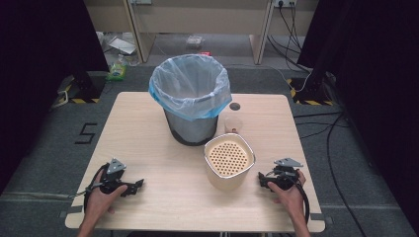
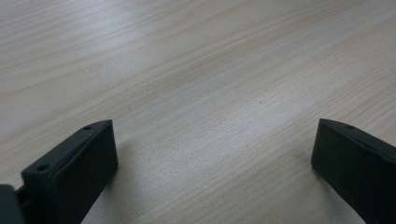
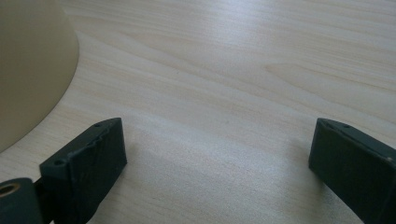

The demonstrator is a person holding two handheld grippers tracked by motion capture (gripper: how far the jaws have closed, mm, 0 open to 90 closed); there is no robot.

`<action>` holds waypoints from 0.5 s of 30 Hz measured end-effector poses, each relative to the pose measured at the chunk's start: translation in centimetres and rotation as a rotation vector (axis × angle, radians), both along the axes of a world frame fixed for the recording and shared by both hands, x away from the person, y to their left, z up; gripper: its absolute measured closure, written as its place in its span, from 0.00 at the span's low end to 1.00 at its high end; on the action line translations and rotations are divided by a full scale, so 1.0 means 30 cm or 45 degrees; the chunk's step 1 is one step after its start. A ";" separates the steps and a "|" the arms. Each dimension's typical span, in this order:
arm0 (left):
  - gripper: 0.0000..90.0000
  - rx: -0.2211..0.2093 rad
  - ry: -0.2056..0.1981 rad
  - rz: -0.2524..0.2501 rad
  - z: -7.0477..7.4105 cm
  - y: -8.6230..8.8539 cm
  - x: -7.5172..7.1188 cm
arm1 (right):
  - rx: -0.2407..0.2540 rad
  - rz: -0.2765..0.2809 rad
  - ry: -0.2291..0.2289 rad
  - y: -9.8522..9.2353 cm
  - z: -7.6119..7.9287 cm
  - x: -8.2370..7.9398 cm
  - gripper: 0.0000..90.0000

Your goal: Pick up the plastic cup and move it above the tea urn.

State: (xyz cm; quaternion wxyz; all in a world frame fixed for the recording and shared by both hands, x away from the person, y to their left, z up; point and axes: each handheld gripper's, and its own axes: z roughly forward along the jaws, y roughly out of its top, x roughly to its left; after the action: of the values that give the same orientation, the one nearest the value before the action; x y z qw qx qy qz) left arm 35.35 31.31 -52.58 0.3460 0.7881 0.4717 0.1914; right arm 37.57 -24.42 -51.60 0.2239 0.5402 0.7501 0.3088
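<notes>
A grey bin (image 1: 191,126) lined with a pale blue plastic bag (image 1: 190,89) stands at the back middle of the wooden table (image 1: 148,148). In front of it to the right sits a cream container (image 1: 229,162) with a perforated insert; its side (image 3: 28,70) fills the left of the right gripper view. A small translucent cup (image 1: 233,123) stands between them. My left gripper (image 1: 137,186) rests on the table at the front left, open, with bare wood between its jaws (image 2: 215,140). My right gripper (image 1: 262,178) rests at the front right beside the container, open and holding nothing (image 3: 217,140).
A small dark round spot (image 1: 234,106) marks the table behind the cup. Cables (image 1: 326,128) run over the floor at the right, and litter (image 1: 118,69) lies on the floor beyond the table. Black curtains hang on both sides.
</notes>
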 end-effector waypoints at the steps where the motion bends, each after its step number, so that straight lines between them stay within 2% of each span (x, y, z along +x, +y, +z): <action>1: 0.00 0.000 0.000 0.000 0.000 0.000 0.000 | 0.003 -0.002 -0.002 -0.001 0.001 0.000 0.08; 4: 0.00 0.000 0.000 0.000 0.000 0.000 0.000 | 0.009 0.001 -0.016 -0.012 0.009 0.000 0.21; 8: 0.00 0.000 0.000 0.000 0.000 0.000 0.000 | 0.034 -0.001 -0.014 -0.028 0.019 0.003 0.22; 10: 0.00 0.000 0.000 0.000 0.000 0.000 0.000 | 0.031 0.002 -0.031 -0.036 0.030 0.008 0.22; 12: 0.00 0.000 0.000 0.000 0.000 0.000 0.000 | 0.056 -0.014 -0.044 -0.039 0.045 0.010 0.23; 15: 0.00 0.000 0.000 0.000 0.000 0.000 0.000 | 0.046 0.005 -0.054 -0.049 0.065 0.020 0.24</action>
State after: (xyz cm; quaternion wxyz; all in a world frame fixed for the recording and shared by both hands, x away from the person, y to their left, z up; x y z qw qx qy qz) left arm 35.35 31.31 -52.58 0.3461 0.7881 0.4717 0.1913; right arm 38.15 -25.90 -49.65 0.2295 0.5361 0.7404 0.3341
